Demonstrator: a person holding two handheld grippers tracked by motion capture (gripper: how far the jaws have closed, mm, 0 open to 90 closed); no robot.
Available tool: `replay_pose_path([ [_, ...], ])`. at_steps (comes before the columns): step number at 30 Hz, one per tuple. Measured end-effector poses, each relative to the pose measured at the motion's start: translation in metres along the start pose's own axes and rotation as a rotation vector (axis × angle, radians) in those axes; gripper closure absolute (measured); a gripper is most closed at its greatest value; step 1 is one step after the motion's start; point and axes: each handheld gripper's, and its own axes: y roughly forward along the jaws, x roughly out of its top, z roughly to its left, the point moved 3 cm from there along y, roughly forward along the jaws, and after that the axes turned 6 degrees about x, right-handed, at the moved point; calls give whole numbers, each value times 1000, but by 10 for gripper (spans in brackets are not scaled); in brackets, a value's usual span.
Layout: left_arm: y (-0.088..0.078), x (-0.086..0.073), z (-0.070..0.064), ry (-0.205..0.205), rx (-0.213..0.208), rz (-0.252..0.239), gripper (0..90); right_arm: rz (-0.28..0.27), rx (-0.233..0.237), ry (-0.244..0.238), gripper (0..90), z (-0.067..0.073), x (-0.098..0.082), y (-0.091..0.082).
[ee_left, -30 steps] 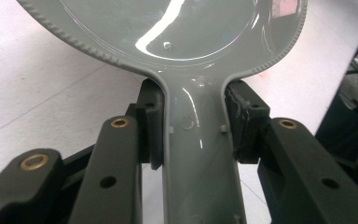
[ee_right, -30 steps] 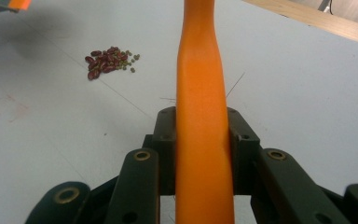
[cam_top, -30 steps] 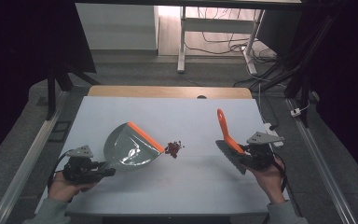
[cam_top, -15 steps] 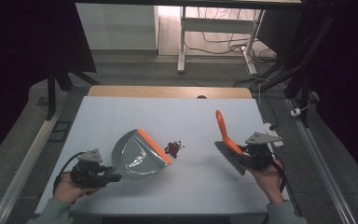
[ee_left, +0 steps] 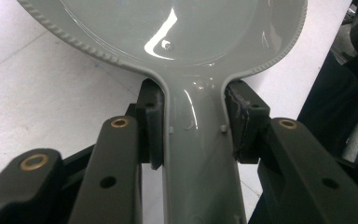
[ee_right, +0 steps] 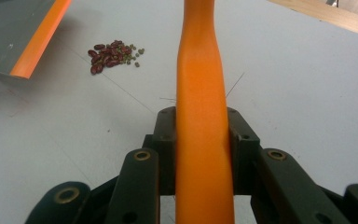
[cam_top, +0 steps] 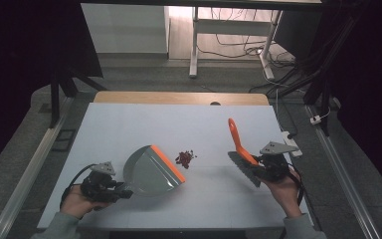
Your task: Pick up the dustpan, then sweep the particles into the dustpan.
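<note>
A small pile of beans is lying on the table between a grey dustpan with an orange lip, being clamped by the left claw, and an orange-handled brush, being clamped by the right claw.

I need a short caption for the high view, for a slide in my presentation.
Left gripper holds a grey dustpan, right gripper an orange brush, beans between them.

dustpan: grey, orange lip | brush: orange | beans: dark red
</note>
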Motion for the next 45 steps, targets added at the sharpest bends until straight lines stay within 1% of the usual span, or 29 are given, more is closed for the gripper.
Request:
replay_pose_path([
  [4, 0, 0, 1, -8, 3, -5, 619, -4, -2, 0, 708, 0, 0, 0],
  [11, 0, -1, 0, -1, -5, 4, 619, -23, 2, 11, 708, 3, 6, 2],
  [13, 0, -1, -1, 0, -2, 12, 619, -23, 3, 11, 708, 4, 12, 6],
  [15, -1, -1, -1, 0, -1, 13, 619, -24, 13, 7, 708, 4, 17, 13],
  [20, -1, -1, -1, 1, -12, 17, 619, -20, 17, 7, 708, 2, 32, 35],
  [23, 1, -1, 0, 1, -18, 23, 618, -14, 24, 18, 708, 1, 41, 49],
  [27, 2, -1, 1, -10, -19, 25, 619, -8, 33, 17, 708, 6, 54, 66],
  [28, 2, -1, 1, -10, -19, 25, 619, -6, 37, 16, 708, 7, 57, 70],
  [29, 3, -1, 1, -8, -20, 26, 619, -6, 37, 16, 708, 7, 57, 70],
  [30, 4, -1, 0, -6, -21, 29, 619, 3, 42, 8, 708, 9, 63, 78],
  [31, 5, -1, 0, -2, -21, 34, 619, 3, 42, 8, 708, 9, 63, 78],
  [32, 6, 0, 0, -2, -24, 34, 619, 14, 40, 1, 707, 11, 68, 86],
  [35, 8, 1, 0, 2, -25, 40, 618, 32, 40, -5, 708, 13, 72, 97],
  [36, 8, 2, 0, 2, -23, 42, 618, 32, 40, -5, 708, 13, 72, 97],
  [37, 9, 2, -1, 3, -26, 44, 618, 36, 38, -7, 708, 13, 73, 100],
  [38, 10, 2, -1, 3, -27, 45, 618, 45, 43, -5, 708, 14, 75, 108],
  [40, 11, 3, -1, 3, -26, 48, 618, 54, 43, -5, 708, 14, 77, 114],
  [45, 14, 5, 1, -20, -26, 45, 618, 66, 39, -5, 708, 15, 80, 123],
])
